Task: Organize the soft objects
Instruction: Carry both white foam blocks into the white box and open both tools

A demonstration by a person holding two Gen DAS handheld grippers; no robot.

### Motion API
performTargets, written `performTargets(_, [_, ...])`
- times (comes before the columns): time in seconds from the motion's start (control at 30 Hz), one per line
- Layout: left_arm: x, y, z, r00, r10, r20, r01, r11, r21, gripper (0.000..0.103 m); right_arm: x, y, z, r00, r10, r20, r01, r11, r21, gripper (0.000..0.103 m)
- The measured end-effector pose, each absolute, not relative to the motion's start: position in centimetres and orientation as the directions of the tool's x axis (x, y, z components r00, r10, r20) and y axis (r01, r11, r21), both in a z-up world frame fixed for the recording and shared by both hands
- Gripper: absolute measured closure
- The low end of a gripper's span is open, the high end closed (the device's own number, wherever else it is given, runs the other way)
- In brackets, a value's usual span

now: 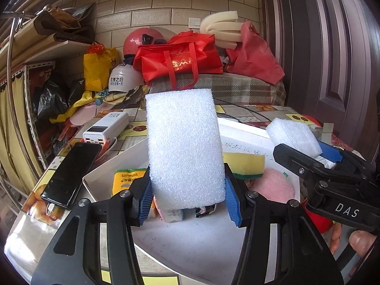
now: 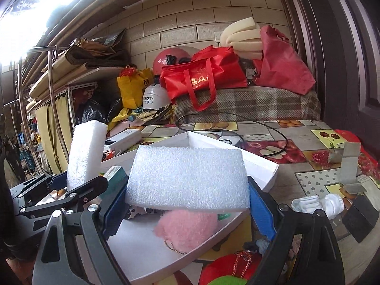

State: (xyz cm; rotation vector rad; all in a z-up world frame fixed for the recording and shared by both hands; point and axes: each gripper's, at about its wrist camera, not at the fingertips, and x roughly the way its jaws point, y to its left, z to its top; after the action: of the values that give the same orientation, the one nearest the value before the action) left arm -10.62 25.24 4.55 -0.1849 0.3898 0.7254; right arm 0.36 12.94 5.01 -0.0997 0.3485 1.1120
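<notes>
From the left wrist camera, the left gripper [image 1: 187, 190] is clenched on a white foam block [image 1: 185, 147], its blue pads pressing the block's lower sides. The block stands upright, long axis rising away from the jaws, directly over the white box [image 1: 104, 173] that lies just below and ahead. A yellow sponge [image 1: 247, 163] and a pink fluffy piece [image 1: 273, 185] already lie in the box, right of the block. The right gripper [image 1: 318, 156] enters at the right, grasping a second foam block [image 1: 292, 135] which tilts toward the far left.

From the right wrist camera, the right gripper [image 2: 187, 201] holds its foam block [image 2: 190, 175] across the jaws, long axis running left to right, the pads set wide on its short ends. Below it sit the pink fluffy piece [image 2: 187, 228] and the box's white floor [image 2: 142, 249]. The left gripper [image 2: 71, 187] is at near left, its block [image 2: 86, 152] upright. Both blocks hang above the box, so each drop looks to be mostly downward; the left one would likely need laying flat.
</notes>
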Motion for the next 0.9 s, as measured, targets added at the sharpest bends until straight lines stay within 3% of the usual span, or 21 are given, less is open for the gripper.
performTargets(0.37, [-8.0, 27.7, 4.0, 0.648, 0.588, -0.484, -0.686, 0.727, -0.036, 0.051, 4.1, 16.9, 4.9, 0.487, 0.789, -0.375, -0.826, 0.556, 0.098, 0.013])
performTargets(0.83, [-7.7, 28.5, 3.9, 0.626, 0.602, -0.496, -0.706, 0.708, -0.032, 0.051, 4.9, 18.8, 4.7, 0.5, 0.755, -0.424, -0.812, 0.579, 0.072, 0.012])
performTargets(0.9, [-7.7, 28.6, 3.8, 0.614, 0.613, -0.497, -0.717, 0.697, -0.026, 0.042, 4.9, 19.0, 4.7, 0.498, 0.755, -0.426, -0.815, 0.575, 0.068, 0.01])
